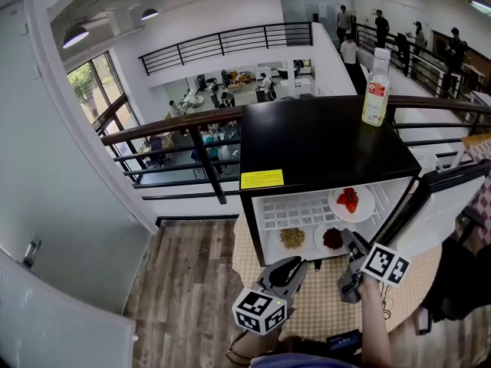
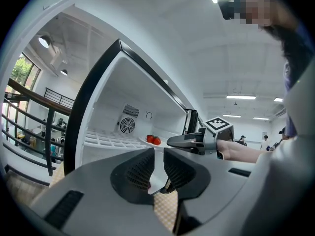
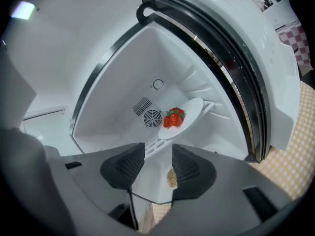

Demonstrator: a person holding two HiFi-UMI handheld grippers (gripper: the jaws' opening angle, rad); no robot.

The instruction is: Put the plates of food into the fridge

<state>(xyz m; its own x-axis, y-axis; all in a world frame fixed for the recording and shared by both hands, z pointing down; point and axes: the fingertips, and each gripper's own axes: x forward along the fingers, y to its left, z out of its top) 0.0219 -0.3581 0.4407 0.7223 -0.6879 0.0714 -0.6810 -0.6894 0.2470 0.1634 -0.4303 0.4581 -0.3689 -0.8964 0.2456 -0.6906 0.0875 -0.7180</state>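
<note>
The small white fridge (image 1: 265, 219) stands open, its door (image 1: 439, 204) swung to the right. A white plate of strawberries (image 1: 351, 202) rests on the upper wire shelf. On the shelf below sit a plate of yellowish food (image 1: 292, 238) and a plate of dark red food (image 1: 333, 238). My right gripper (image 1: 351, 241) is open and empty at the fridge mouth, just in front of the dark red plate. In the right gripper view the strawberries (image 3: 173, 118) lie ahead above its jaws. My left gripper (image 1: 296, 265) hovers lower left of it, its jaws a narrow gap apart and empty.
A clear bottle (image 1: 376, 87) with a red label stands on the black fridge top (image 1: 322, 140). The fridge sits on a checked mat (image 1: 314, 313) over a wooden floor. A dark railing (image 1: 176, 133) runs behind it. A dark bag (image 1: 460, 282) lies at the right.
</note>
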